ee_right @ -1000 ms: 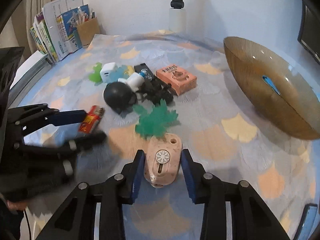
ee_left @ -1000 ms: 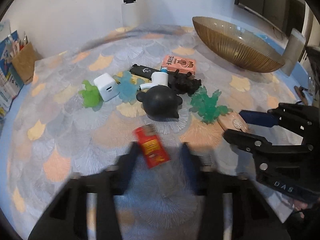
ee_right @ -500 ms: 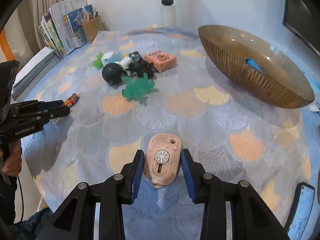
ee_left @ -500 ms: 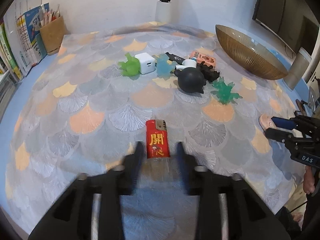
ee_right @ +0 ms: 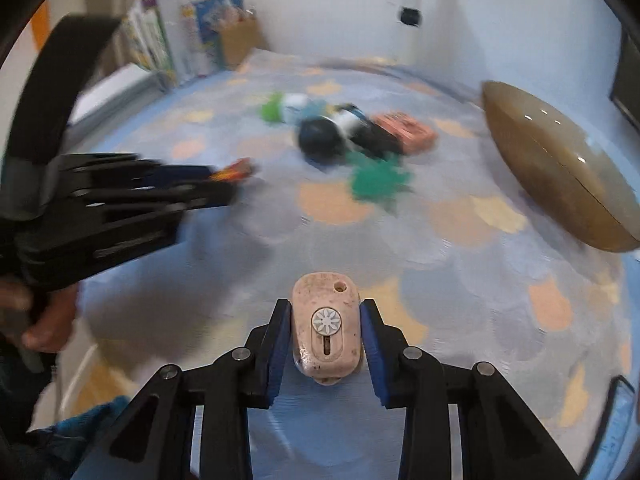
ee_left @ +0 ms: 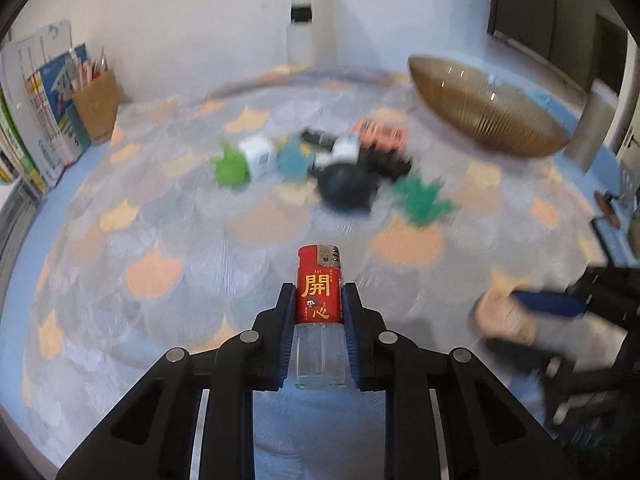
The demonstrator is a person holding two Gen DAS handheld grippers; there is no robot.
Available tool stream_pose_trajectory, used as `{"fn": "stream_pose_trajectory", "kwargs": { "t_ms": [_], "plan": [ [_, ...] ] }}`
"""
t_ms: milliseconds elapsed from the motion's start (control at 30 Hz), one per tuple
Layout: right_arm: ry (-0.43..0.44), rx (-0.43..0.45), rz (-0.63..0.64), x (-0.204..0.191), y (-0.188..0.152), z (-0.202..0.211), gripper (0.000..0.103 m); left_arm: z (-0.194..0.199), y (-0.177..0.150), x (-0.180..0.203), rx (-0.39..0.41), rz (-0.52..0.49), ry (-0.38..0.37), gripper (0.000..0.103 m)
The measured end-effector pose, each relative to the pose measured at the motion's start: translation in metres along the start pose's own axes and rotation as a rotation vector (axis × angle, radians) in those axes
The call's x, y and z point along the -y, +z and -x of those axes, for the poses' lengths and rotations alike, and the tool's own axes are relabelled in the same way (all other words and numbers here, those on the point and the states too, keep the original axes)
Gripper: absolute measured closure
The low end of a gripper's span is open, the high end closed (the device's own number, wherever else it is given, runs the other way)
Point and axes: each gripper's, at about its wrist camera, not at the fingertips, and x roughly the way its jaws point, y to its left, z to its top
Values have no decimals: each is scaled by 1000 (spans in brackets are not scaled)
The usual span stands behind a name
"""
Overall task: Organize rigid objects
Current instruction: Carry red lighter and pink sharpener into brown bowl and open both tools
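From the left wrist view, my left gripper (ee_left: 319, 316) has just closed on the red lighter (ee_left: 319, 294), pads pressed to its sides at lower centre. Bare patterned tablecloth (ee_left: 180, 248) lies open ahead up to the blurred toy pile (ee_left: 332, 168); the amber bowl (ee_left: 484, 120) sits upper right, near the far edge.

From the right wrist view, my right gripper (ee_right: 325, 332) has just tightened on the pink sharpener (ee_right: 325, 324) — lower centre. Open cloth ahead; the bowl (ee_right: 556, 176) crowds the right side.
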Motion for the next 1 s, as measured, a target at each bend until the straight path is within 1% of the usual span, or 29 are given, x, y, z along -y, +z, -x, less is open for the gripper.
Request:
{"fn": "stream_pose_trajectory", "kwargs": {
  "t_ms": [67,167,233,300,367,400,467,500,567,600,667,733,800,867,1000],
  "plan": [
    [-17,30,6,3,6,11,69,11,15,1,40,2,-24,83],
    [-46,98,-35,28,19,38,69,25,45,5,100,2,-45,83],
    [-122,150,-53,54,31,61,69,33,67,12,141,-6,-67,83],
    [-202,191,-74,83,44,82,69,42,94,25,192,-20,-88,83],
    [-261,222,-112,112,56,101,69,48,124,42,241,-33,-113,83],
    [-301,243,-141,135,64,113,69,48,132,48,256,-35,-120,83],
    [-351,270,-181,160,74,126,69,46,157,64,289,-43,-142,83],
    [-373,280,-206,176,82,133,69,42,167,71,292,-43,-157,83],
    [-392,277,-236,195,87,136,69,23,182,88,266,-37,-200,83],
    [-392,259,-259,208,89,131,69,13,187,96,243,-30,-214,83],
    [-380,218,-289,226,88,119,69,-17,190,112,174,-21,-247,83],
    [-379,161,-315,239,81,101,69,-42,186,124,113,-19,-259,83],
    [-368,104,-330,249,72,81,69,-61,178,135,73,-26,-262,83],
    [-367,77,-331,254,63,73,69,-76,174,139,39,-17,-281,83],
    [-371,32,-334,264,57,61,69,-89,170,146,9,-23,-290,83]
  ]
}}
